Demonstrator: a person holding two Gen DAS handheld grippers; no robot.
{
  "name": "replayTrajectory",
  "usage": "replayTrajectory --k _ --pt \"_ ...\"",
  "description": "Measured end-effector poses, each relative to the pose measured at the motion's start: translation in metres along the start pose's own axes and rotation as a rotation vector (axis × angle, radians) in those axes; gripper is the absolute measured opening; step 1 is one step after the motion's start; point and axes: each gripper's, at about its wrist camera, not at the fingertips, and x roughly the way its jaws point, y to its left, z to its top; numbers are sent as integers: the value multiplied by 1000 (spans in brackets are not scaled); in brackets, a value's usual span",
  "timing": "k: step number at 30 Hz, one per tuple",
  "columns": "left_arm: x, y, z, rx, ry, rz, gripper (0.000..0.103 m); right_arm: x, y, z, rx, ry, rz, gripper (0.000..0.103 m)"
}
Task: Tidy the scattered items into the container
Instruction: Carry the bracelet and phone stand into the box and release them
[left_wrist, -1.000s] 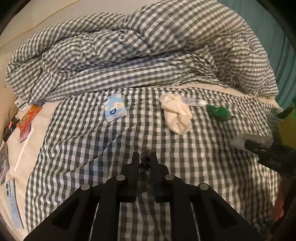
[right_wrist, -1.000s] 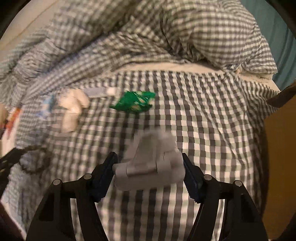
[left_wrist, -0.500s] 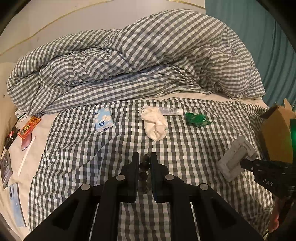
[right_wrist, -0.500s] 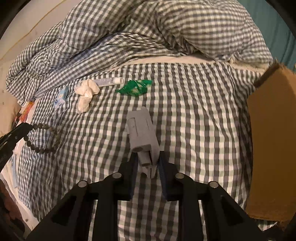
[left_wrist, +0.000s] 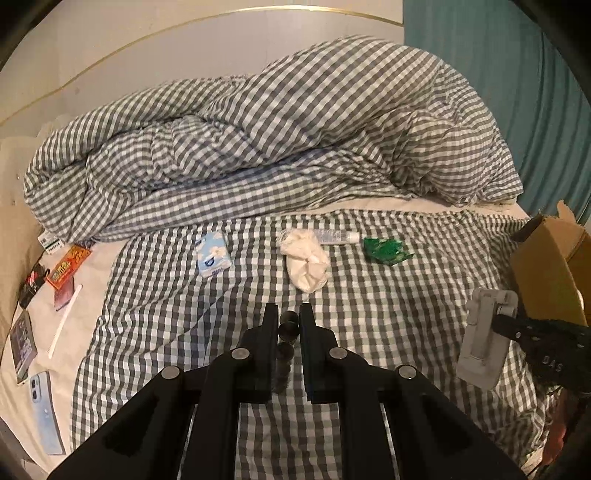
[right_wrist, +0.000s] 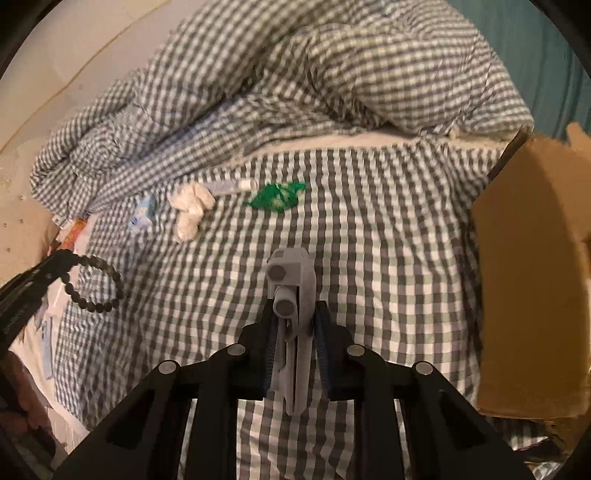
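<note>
Checked bedding (left_wrist: 221, 332) is serving as the work surface, box (right_wrist: 532, 295) waiting at its right edge. Right gripper (right_wrist: 293, 317) is clamping a grey hinged bracket (right_wrist: 291, 295) edgewise, lifted clear, probably for carrying boxward. Left gripper (left_wrist: 288, 325) is pinching a dark bead bracelet (right_wrist: 96, 284), the loop dangling free. Sock (left_wrist: 304, 258), green wrapper (left_wrist: 384, 251), tube (left_wrist: 336, 236) and tissue pack (left_wrist: 214, 254) are lying apart, untouched.
</note>
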Motion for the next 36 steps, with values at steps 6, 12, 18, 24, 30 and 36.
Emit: replayTrajectory --k 6,12,18,24,30,36 --pt "-16 -25 8 34 -22 -29 10 -43 -2 5 -2 -76 6 18" --pt "-37 -83 26 114 -74 -98 10 -88 -19 4 10 -146 -6 18" --pt "-47 -152 43 183 -82 -231 10 -127 -61 -4 55 -210 -56 18" --pt "-54 -245 50 297 -80 -354 10 -156 -126 -15 149 -247 -136 18" --pt "-66 -323 56 375 -92 -473 10 -177 -184 -26 245 -284 -158 19" --pt "-70 -381 50 446 -92 -546 11 -192 -227 -28 302 -315 -234 19"
